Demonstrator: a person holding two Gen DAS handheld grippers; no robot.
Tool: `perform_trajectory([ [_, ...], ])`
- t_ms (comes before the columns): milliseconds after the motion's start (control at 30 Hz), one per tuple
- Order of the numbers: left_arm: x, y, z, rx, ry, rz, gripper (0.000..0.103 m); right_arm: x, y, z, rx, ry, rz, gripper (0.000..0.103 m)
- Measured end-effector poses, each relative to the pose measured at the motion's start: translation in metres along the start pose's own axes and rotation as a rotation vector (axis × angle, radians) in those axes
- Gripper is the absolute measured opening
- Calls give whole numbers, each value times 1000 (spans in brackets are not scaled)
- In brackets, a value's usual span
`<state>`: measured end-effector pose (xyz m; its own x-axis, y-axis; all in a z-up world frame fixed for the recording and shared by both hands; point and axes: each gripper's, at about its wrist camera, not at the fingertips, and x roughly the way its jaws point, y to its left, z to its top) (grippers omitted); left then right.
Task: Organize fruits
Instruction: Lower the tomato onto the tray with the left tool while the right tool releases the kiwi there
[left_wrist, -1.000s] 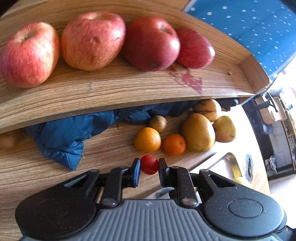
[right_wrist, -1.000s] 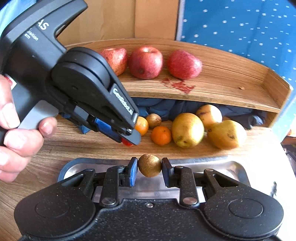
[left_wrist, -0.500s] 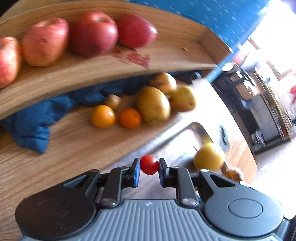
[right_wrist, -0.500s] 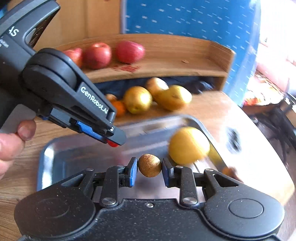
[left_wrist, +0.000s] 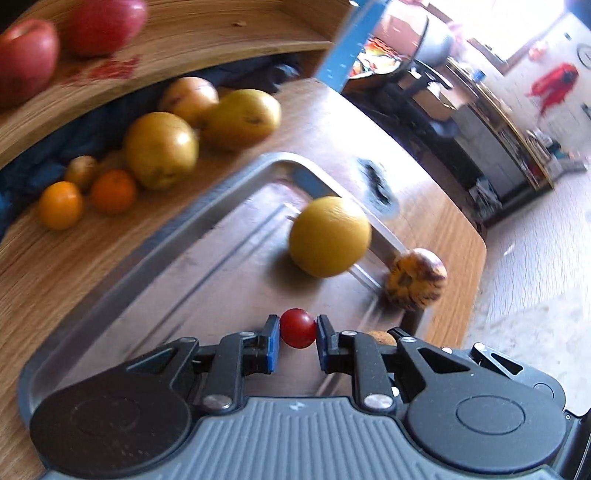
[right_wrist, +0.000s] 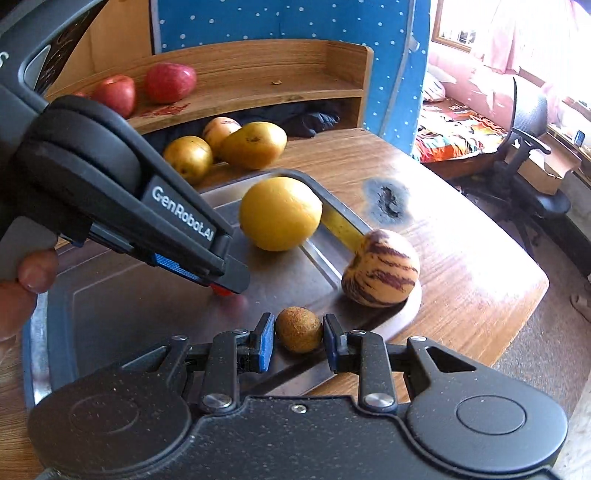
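Observation:
My left gripper (left_wrist: 297, 329) is shut on a small red cherry tomato (left_wrist: 297, 328), held low over the metal tray (left_wrist: 155, 266). It also shows in the right wrist view (right_wrist: 221, 286) over the tray (right_wrist: 110, 295). My right gripper (right_wrist: 299, 330) is shut on a small brown kiwi (right_wrist: 299, 329) above the tray's right part. A yellow orange (right_wrist: 279, 213) lies in the tray; it also shows in the left wrist view (left_wrist: 328, 236). A striped pepino melon (right_wrist: 380, 267) sits on the tray's right corner.
Pears (right_wrist: 254, 145), two small oranges (left_wrist: 112, 191) and a small kiwi (left_wrist: 80, 171) lie on the wooden table under a shelf (right_wrist: 258, 92) with red apples (right_wrist: 169, 82). A dark burn mark (right_wrist: 388, 201) is on the table. The table edge (right_wrist: 517, 317) is at the right.
Both grippers have swung right and down from the shelf toward the tray, still holding their fruit. The striped melon and the table's right edge have come into view.

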<state>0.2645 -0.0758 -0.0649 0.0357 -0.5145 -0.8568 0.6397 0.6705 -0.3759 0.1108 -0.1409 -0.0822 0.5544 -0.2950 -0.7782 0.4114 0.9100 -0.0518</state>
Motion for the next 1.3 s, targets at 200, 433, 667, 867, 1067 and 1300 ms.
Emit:
perform_trajectory([
  [200, 6, -12, -2, 54, -6, 24, 22, 0, -1, -2, -3, -8, 3, 30],
  [433, 7, -10, -1, 40, -2, 42, 25, 1, 0, 2, -15, 1, 3, 32],
  [667, 2, -7, -1, 37, -1, 55, 38, -8, 1, 4, -20, -12, -8, 42],
  [867, -13, -7, -4, 45, -35, 72, 66, -22, 6, 4, -21, -24, -1, 64],
  [1067, -34, -4, -12, 50, -85, 105, 89, -37, 13, 3, -22, -30, 20, 88],
  [1300, -62, 10, -31, 20, -144, 153, 102, -51, 24, 0, -19, 0, 62, 100],
])
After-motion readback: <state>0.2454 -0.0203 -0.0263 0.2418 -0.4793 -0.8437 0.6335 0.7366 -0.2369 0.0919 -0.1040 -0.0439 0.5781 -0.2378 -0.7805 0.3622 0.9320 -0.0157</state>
